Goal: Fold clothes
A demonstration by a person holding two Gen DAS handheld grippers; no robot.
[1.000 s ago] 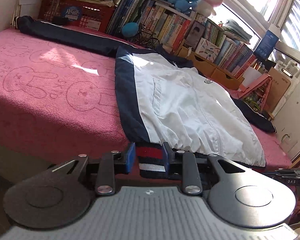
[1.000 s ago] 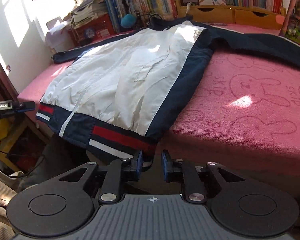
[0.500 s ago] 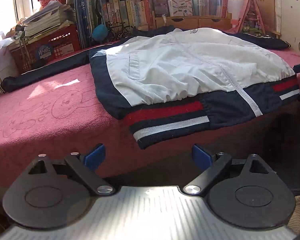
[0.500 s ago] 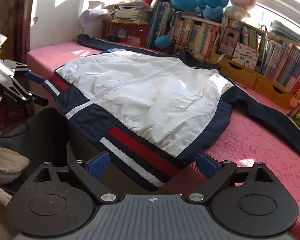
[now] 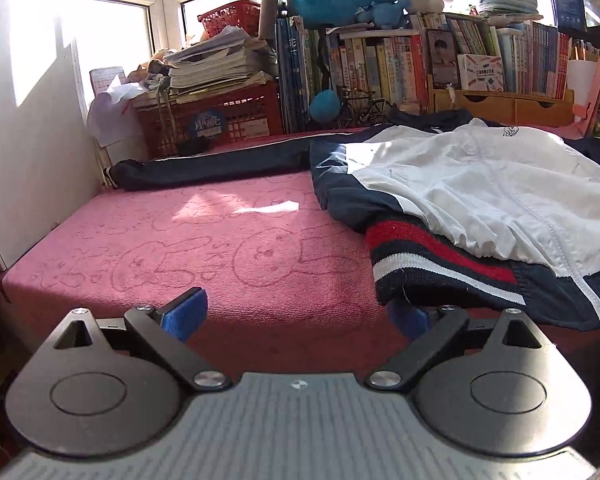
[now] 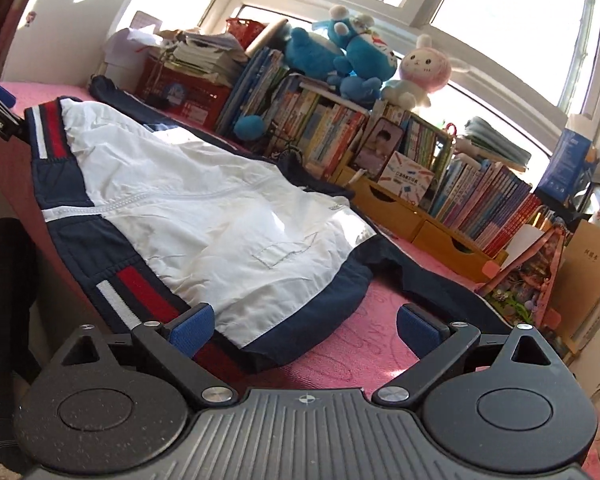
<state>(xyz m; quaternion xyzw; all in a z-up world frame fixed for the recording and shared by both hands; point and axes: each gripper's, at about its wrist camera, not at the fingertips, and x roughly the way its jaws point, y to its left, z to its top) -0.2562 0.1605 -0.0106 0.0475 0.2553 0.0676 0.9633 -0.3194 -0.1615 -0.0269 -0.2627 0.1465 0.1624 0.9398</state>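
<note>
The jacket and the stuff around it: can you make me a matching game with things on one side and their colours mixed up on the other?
Things:
1. bunny toy
2. crate
3. jacket front
4. left gripper pads

Colours:
a. blue
b. white
c. pink
d. red

Pairs: 1-c, 2-d, 3-b, 4-a

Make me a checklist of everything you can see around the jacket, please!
Surface: pink bunny blanket on the bed.
Job's things: white-and-navy jacket lies flat, unfolded; one navy sleeve stretched out sideways.
Clutter: red crate with stacked papers, row of books, blue plush toys, pink bunny plush.
Grippers: left gripper open, holding nothing; right gripper open, its fingers beside the striped hem.
Cables: nothing seen.
Surroundings: sunny windows behind the shelf, white wall on one side.
</note>
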